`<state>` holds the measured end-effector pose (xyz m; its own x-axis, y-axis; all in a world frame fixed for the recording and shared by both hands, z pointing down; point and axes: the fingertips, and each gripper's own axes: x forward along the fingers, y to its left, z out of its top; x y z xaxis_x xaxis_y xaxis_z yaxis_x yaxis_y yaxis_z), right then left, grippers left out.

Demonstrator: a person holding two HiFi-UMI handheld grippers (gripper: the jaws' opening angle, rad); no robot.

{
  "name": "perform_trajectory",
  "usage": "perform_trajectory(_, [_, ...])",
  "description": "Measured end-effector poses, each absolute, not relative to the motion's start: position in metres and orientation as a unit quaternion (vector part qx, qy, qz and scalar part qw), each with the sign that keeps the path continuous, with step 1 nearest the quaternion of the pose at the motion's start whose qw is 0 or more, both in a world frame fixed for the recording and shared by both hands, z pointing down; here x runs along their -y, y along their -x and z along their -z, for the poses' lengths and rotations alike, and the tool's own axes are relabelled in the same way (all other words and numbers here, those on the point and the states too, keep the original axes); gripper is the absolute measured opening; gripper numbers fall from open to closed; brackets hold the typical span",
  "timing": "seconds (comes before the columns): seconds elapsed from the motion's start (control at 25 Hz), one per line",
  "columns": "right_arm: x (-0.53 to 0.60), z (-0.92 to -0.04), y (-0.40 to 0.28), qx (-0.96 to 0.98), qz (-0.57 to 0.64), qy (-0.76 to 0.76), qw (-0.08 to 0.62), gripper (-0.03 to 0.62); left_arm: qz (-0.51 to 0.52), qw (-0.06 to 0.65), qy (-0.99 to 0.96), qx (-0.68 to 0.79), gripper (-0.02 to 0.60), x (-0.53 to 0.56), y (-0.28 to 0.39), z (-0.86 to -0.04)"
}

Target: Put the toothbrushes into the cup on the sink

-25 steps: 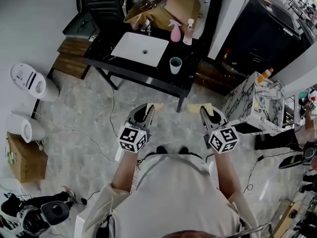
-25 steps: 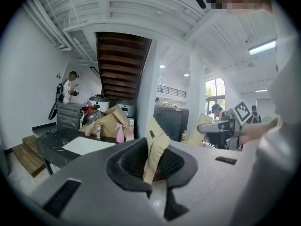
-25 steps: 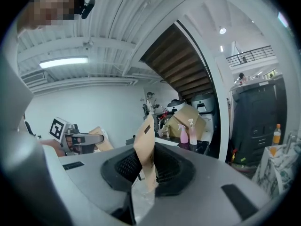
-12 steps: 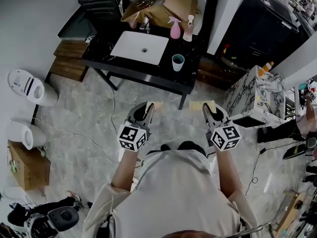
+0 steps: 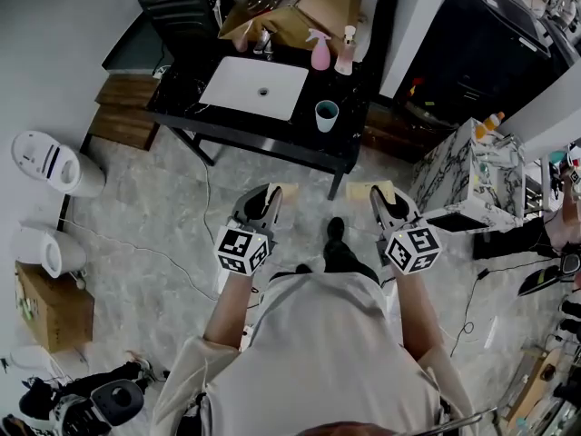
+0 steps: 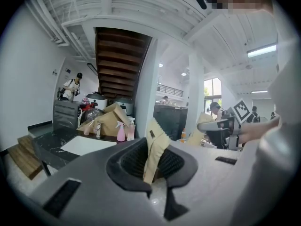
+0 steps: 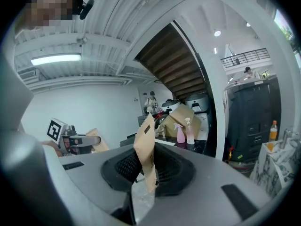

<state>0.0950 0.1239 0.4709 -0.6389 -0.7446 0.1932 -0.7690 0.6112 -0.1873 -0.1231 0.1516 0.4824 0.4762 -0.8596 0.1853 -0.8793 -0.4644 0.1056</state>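
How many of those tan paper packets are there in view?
2: one packet pinched in the left claw, one packet in the right claw. Others may be hidden.

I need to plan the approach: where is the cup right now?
In the head view, the teal cup stands on the black counter, just right of the white sink basin and nearer the person than the pink spray bottle.

A: What do we see on the black table (image 5: 354, 139)?
B: We see 2 spray bottles, a pink one (image 5: 321, 54) just beside a pale one (image 5: 345, 53), near an open cardboard box (image 5: 318, 3).
A: And on the floor?
B: We see wooden steps (image 5: 127, 107) at the left and a marbled cabinet (image 5: 463, 189) at the right.
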Motion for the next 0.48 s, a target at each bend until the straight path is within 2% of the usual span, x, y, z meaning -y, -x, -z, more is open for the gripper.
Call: perform_trajectory(0.48, [-0.036, -0.486, -0.099, 0.904, -0.139, -0.401, 0.057, 0.075, -0.058, 0.108, -0.843, 0.524, 0.041, -0.070, 0.113, -0.492])
